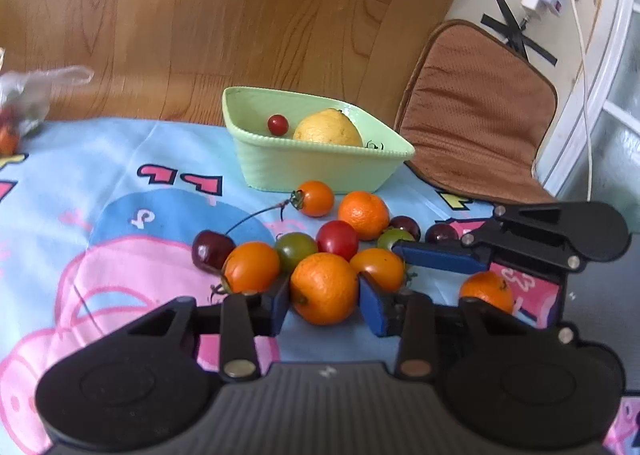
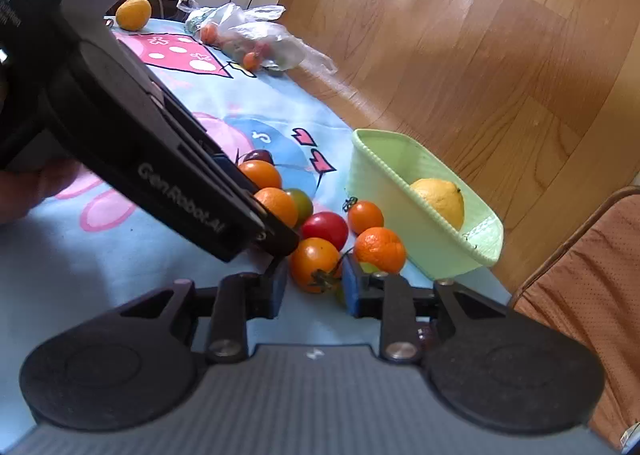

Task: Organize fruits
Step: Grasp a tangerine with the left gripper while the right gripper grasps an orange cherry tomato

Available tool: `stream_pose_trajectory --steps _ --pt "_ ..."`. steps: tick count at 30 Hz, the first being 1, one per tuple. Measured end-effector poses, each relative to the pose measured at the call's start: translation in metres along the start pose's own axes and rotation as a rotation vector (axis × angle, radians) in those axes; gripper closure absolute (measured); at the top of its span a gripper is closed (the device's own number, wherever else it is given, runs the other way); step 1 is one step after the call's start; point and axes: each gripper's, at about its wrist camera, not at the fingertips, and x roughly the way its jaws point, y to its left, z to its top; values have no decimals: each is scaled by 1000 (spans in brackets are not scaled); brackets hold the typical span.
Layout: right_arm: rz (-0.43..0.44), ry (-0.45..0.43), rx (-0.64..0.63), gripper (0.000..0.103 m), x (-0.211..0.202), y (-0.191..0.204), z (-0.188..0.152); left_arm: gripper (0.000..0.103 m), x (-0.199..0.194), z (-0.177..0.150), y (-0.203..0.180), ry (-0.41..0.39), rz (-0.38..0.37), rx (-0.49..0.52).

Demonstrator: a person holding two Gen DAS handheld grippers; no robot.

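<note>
A pile of fruit lies on the cartoon cloth: mandarins, orange, red and green tomatoes, dark cherries. My left gripper (image 1: 324,301) is open, its blue pads on either side of a mandarin (image 1: 323,287) at the near edge of the pile. My right gripper (image 2: 314,287) is open around an orange tomato (image 2: 314,263); its blue finger also shows in the left wrist view (image 1: 438,255). A light green basket (image 1: 320,171) behind the pile holds a lemon (image 1: 328,128) and a small red tomato (image 1: 277,124). The basket (image 2: 400,191) and lemon (image 2: 440,199) also show in the right wrist view.
A plastic bag (image 2: 256,35) with small fruits and a lone mandarin (image 2: 133,13) lie at the cloth's far end. Another mandarin (image 1: 486,289) sits to the right of the pile. A brown chair cushion (image 1: 476,115) stands beside the table, over wooden floor (image 1: 240,15).
</note>
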Motion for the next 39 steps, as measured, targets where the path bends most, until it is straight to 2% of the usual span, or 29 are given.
stream_pose_trajectory --steps 4,8,11,16,22,23,32,35,37,39 --pt "3 -12 55 74 -12 0 -2 68 -16 -9 -8 -4 1 30" --pt "36 -46 155 74 -43 3 -8 67 -40 -27 -20 10 -10 69" --pt "78 -44 228 74 -65 10 -16 67 -56 -42 -26 27 -18 72" --pt "93 -40 334 74 -99 26 -34 67 -80 -64 -39 31 -16 91" --pt "87 -7 433 74 -105 31 -49 67 -87 -82 -50 37 14 118" --pt "86 -7 438 71 -104 32 -50 67 -88 -83 -51 34 20 116" --pt "66 -15 456 69 -111 41 -55 51 -100 -82 -55 -7 74 123" --pt "70 -11 458 69 -110 41 -57 54 -100 -84 -56 -4 72 124" --pt "79 -10 463 69 -110 42 -58 67 -98 -85 -56 4 65 126" --pt "87 -5 468 74 -109 43 -59 67 -97 -86 -56 -4 64 127"
